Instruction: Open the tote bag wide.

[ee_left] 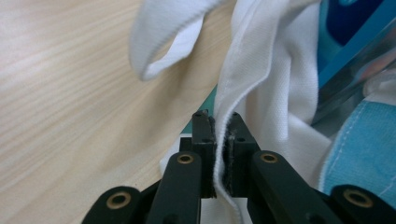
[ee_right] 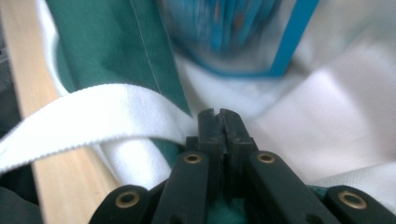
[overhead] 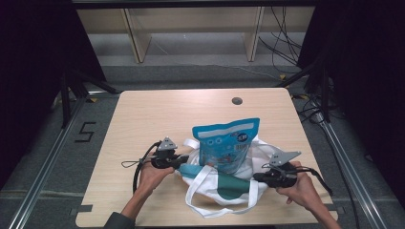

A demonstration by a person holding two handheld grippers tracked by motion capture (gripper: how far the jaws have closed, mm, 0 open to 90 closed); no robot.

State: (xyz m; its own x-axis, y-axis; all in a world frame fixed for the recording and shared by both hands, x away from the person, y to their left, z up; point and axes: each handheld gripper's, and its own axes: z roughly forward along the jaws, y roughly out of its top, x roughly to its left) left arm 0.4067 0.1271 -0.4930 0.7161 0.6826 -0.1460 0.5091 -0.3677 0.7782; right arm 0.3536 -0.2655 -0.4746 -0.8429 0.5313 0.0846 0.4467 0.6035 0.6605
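While a blue snack pouch (overhead: 228,145) stands upright in the mouth of a white-and-teal tote bag (overhead: 224,187), a person holds the bag from both sides on the light wooden surface (overhead: 157,109). The bag lies slumped near the near edge, a little right of centre, its white handles (overhead: 197,188) looping out toward the near side.

The left gripper (overhead: 180,160) sits at the bag's left edge, gripped by the left hand (overhead: 152,175). In the left gripper view its jaws are pinched almost together on the white fabric rim (ee_left: 243,84) of the bag — the cloth runs up between the pads, with a loose white handle loop (ee_left: 161,42) curling to the far left and the pouch's blue corner (ee_left: 355,28) just beyond.

The right gripper (overhead: 255,177) meets the bag's right side, held by the right hand (overhead: 301,188). In the right gripper view its jaws are pressed together at the point where a white strap (ee_right: 93,121) joins the bag — teal lining (ee_right: 107,42) lies to the left, white cloth (ee_right: 336,112) to the right, the pouch blurred beyond.

A small dark round grommet (overhead: 237,100) sits in the surface near its far edge.
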